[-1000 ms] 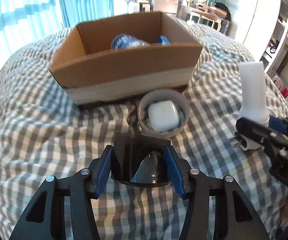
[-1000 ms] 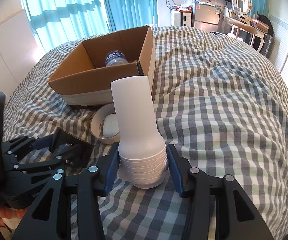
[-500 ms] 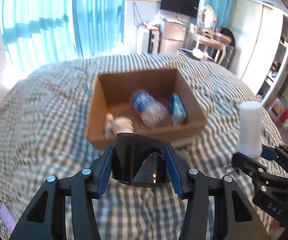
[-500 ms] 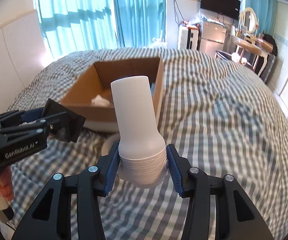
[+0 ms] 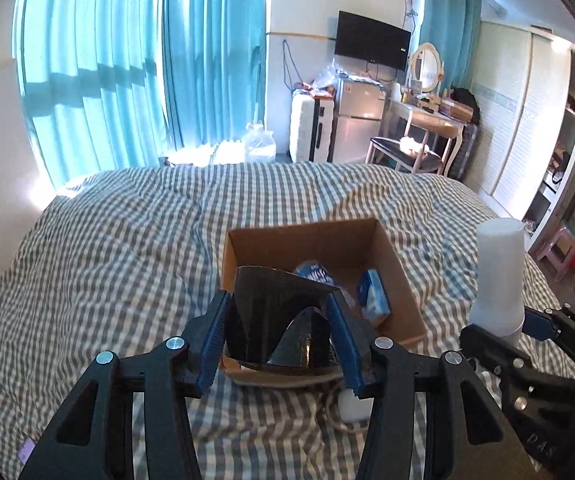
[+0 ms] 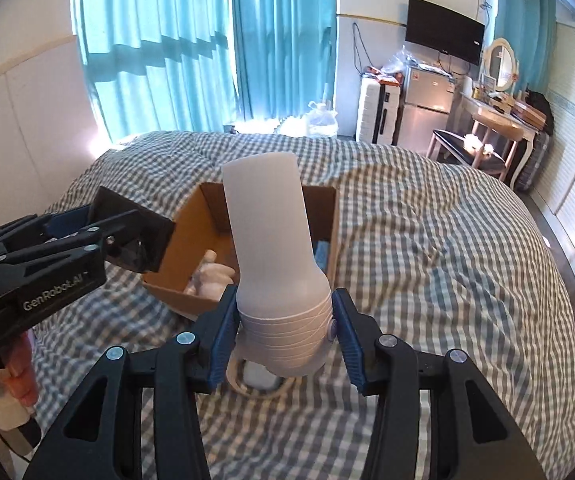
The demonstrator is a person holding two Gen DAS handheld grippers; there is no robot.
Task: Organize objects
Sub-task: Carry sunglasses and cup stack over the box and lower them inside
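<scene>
White lettering reading "GenRobot.AI" runs along the black side of the left tongs (image 6: 125, 236), seen from the right wrist view. On the black body of the right tongs (image 5: 499, 330), in the left wrist view, faint pale letters that look like "DAS" show near the lower edge; the rest of that word is cut off. The blue label on the bottle (image 5: 314, 273) in the cardboard box (image 5: 401, 280) carries print too blurred to read.

Open brown cardboard box (image 5: 401, 280) on checked bed (image 5: 107, 260); small blue carton (image 5: 373, 294) inside, at its right; round tape roll (image 6: 243, 380) in front.
</scene>
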